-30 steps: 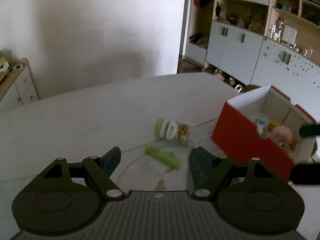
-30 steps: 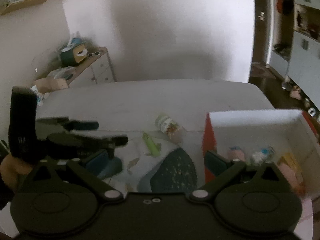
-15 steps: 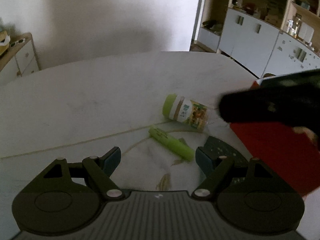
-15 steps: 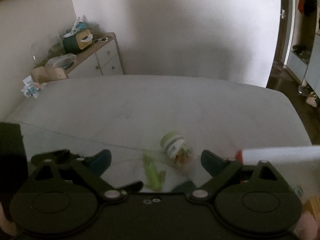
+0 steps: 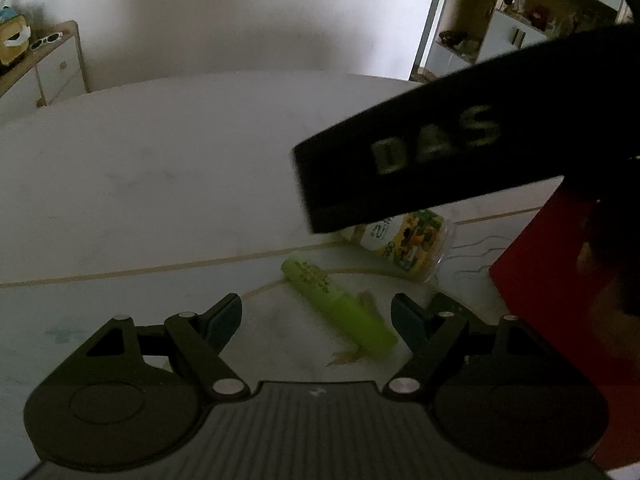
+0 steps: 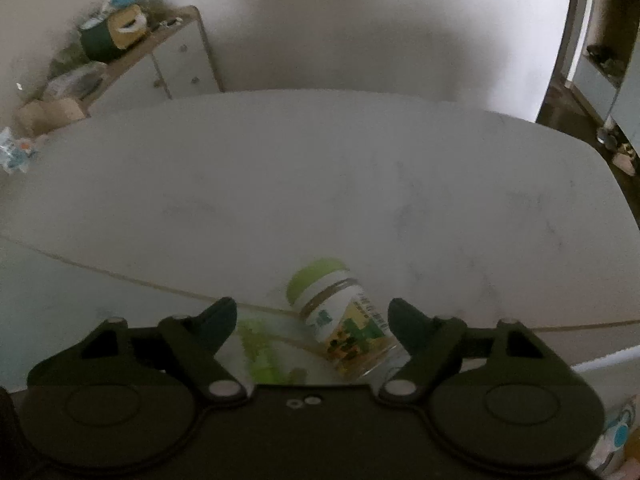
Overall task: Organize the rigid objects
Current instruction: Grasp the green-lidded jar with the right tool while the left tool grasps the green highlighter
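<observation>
A green highlighter (image 5: 338, 304) lies on the white table between the open fingers of my left gripper (image 5: 316, 316). A small jar with a green lid (image 6: 340, 320) lies on its side beyond it; my right gripper (image 6: 310, 320) is open with the jar between its fingers. The jar shows partly in the left wrist view (image 5: 408, 244), half hidden by the black body of the right gripper (image 5: 440, 160) crossing above it. The highlighter shows blurred in the right wrist view (image 6: 260, 348). The red box (image 5: 552, 280) stands at the right.
The white table (image 6: 320, 184) stretches far ahead. A low cabinet with clutter (image 6: 132, 52) stands at the back left. Cupboards and shelves (image 5: 520, 20) are at the back right. The box's white rim (image 6: 600, 360) and contents show at the lower right.
Both grippers have moved forward and down toward the objects. The right gripper now straddles the jar and crosses the left wrist view. The left gripper now straddles the highlighter.
</observation>
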The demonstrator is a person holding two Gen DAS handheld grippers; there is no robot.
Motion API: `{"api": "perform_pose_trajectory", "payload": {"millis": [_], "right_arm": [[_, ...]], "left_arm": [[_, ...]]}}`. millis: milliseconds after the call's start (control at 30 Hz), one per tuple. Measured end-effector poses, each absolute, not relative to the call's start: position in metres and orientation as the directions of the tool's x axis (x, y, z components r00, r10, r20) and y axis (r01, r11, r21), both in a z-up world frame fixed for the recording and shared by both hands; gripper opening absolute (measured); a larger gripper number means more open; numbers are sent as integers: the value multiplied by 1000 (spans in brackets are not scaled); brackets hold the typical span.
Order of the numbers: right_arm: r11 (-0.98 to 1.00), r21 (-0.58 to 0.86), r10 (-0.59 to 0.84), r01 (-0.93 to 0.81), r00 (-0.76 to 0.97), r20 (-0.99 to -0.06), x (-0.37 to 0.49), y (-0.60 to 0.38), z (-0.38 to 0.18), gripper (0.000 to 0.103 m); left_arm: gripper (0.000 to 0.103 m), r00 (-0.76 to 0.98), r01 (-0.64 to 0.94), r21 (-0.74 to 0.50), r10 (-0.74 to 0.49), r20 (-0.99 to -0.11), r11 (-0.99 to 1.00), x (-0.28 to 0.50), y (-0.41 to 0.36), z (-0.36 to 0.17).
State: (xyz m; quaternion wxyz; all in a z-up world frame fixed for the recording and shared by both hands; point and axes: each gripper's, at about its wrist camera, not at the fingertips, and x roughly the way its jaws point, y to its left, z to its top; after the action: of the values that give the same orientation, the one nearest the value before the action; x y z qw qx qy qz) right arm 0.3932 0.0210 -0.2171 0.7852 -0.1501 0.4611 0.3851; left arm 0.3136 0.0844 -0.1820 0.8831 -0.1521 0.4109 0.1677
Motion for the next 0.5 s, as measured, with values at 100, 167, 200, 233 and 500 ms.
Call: {"api": "perform_pose_trajectory", "payload": {"millis": [100,167,200,233,500], "right_arm": [[656,108,450,-747,271,-851,396,26,-223,80],[653,86,436,-752,280,-855,395,29,-226,78],[655,73,425,-752,287,-858,395,30,-227,77],[654,67,418,-753,286,-862,396,31,-229,77],[662,35,378,-749,293,-878,400,33,-240,70]], "left_arm": [[82,602,-430,-131,176,-779,893,319,84,-185],[82,604,-434,-122,188,-774,893,321,83,-186],[82,604,-433,-114,194,-773,894,322,82,-186],[81,602,-429,-98,203,-772,898,323,80,-187],[57,605,-389,9,263,-752,921,316,64,-190]]}}
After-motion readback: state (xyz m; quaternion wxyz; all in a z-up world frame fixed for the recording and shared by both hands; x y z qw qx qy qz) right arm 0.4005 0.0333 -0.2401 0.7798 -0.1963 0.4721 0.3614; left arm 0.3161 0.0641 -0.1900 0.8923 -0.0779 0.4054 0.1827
